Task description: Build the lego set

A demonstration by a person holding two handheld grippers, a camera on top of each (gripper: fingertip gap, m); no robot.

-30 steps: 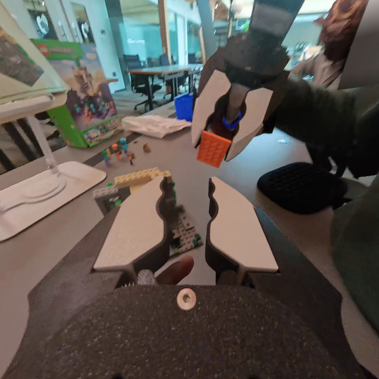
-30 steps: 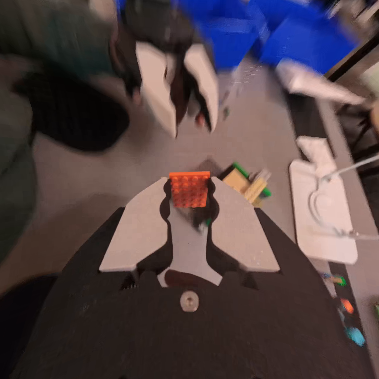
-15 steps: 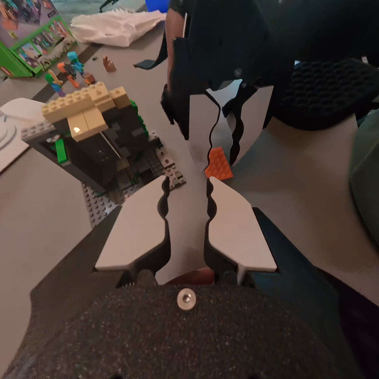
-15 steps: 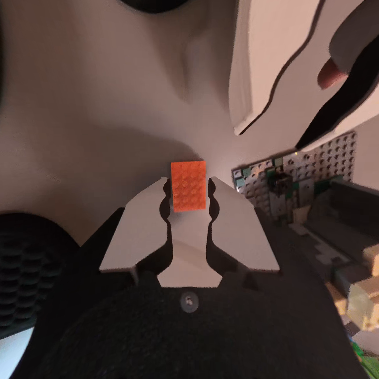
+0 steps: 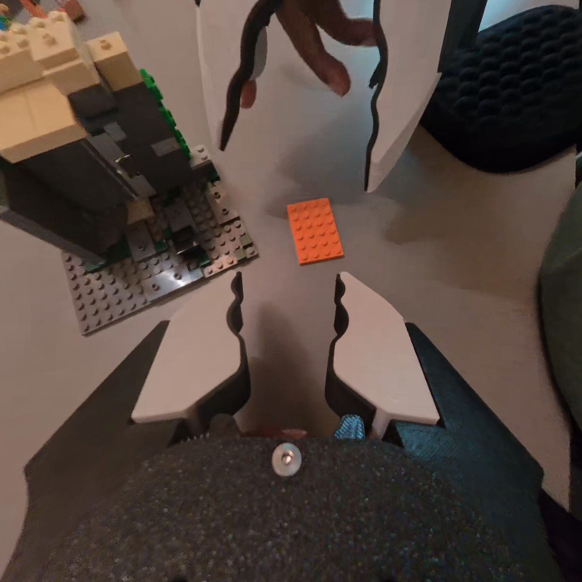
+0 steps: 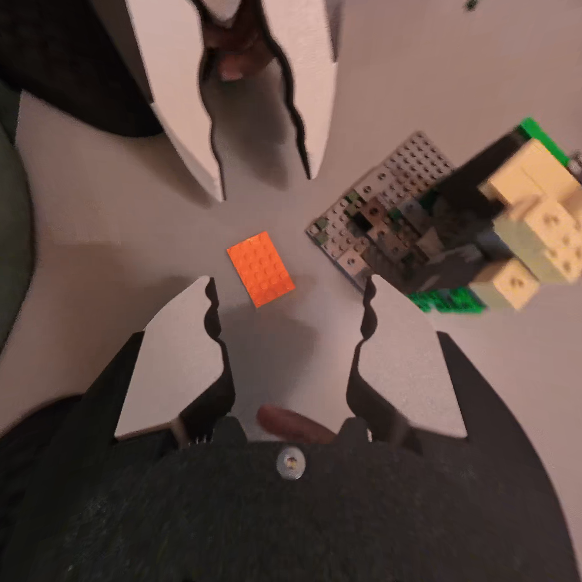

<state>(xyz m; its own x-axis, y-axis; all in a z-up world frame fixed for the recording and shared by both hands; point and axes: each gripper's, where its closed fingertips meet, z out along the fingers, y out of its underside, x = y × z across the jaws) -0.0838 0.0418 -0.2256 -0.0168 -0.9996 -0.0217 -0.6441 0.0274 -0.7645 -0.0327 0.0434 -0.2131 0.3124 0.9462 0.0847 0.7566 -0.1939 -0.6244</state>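
Observation:
An orange flat plate (image 5: 315,231) lies loose on the grey table, studs up; it also shows in the right wrist view (image 6: 260,268). Both grippers point down at it from opposite sides. My left gripper (image 5: 287,277) is open and empty, just short of the plate. My right gripper (image 6: 289,282) is open wide and empty, its tips on either side of the plate's near end. The part-built model (image 5: 104,176), dark grey with tan blocks and green trim on a grey studded baseplate (image 5: 104,296), stands beside the plate; it also shows in the right wrist view (image 6: 456,226).
A black dimpled cushion (image 5: 510,88) lies at the far right in the left wrist view. A dark green sleeve (image 5: 563,315) is at the right edge. Small figures sit at the top left corner. Between my right fingertips and the orange flat plate (image 5: 315,231) there is roughly 4 cm. It is also in sight in the right wrist view (image 6: 259,270).
The right gripper has let go of the orange plate, which now lies on the table, and has opened wide. Both grippers have come down closer to the table; the left has opened a little more.

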